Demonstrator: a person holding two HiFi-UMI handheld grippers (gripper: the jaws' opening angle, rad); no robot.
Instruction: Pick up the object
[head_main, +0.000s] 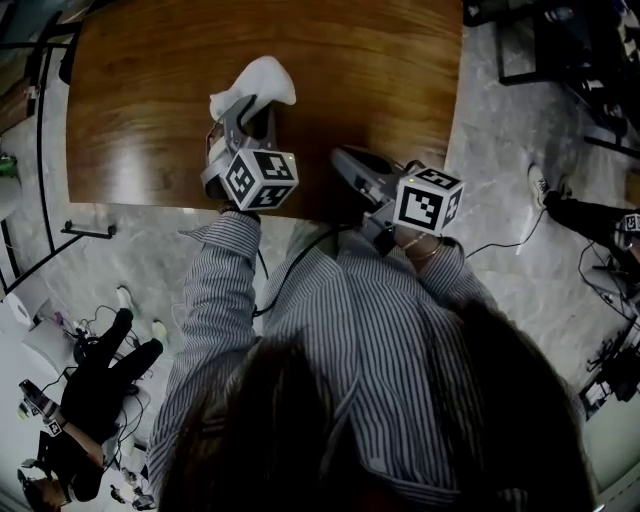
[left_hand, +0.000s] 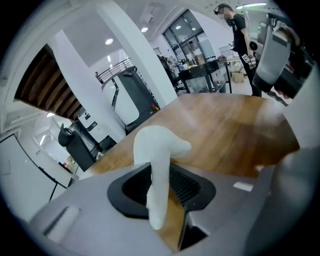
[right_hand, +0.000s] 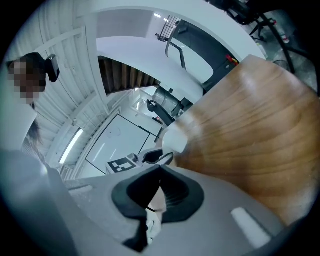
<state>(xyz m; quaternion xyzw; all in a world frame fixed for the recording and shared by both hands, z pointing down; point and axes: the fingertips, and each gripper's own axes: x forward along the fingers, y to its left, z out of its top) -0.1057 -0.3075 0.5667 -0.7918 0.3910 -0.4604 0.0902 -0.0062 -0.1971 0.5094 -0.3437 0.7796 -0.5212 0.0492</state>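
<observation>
A white, soft-looking curved object (head_main: 262, 82) is over the near part of the wooden table (head_main: 350, 60). My left gripper (head_main: 250, 108) is shut on it. In the left gripper view the white object (left_hand: 159, 150) stands upright between the two black pads (left_hand: 187, 184), its bent top reaching out past them. My right gripper (head_main: 347, 162) hangs at the table's near edge to the right, shut with nothing in it. In the right gripper view its jaws (right_hand: 160, 172) meet at the tips, and the white object (right_hand: 175, 141) shows beyond them in the left gripper (right_hand: 150, 156).
The table's near edge (head_main: 200, 207) runs just under both grippers, with grey marble floor and cables below. A person in black (head_main: 95, 395) is at the lower left. Someone's shoe (head_main: 540, 185) is at the right. Another person (left_hand: 236, 27) stands beyond the table by black equipment.
</observation>
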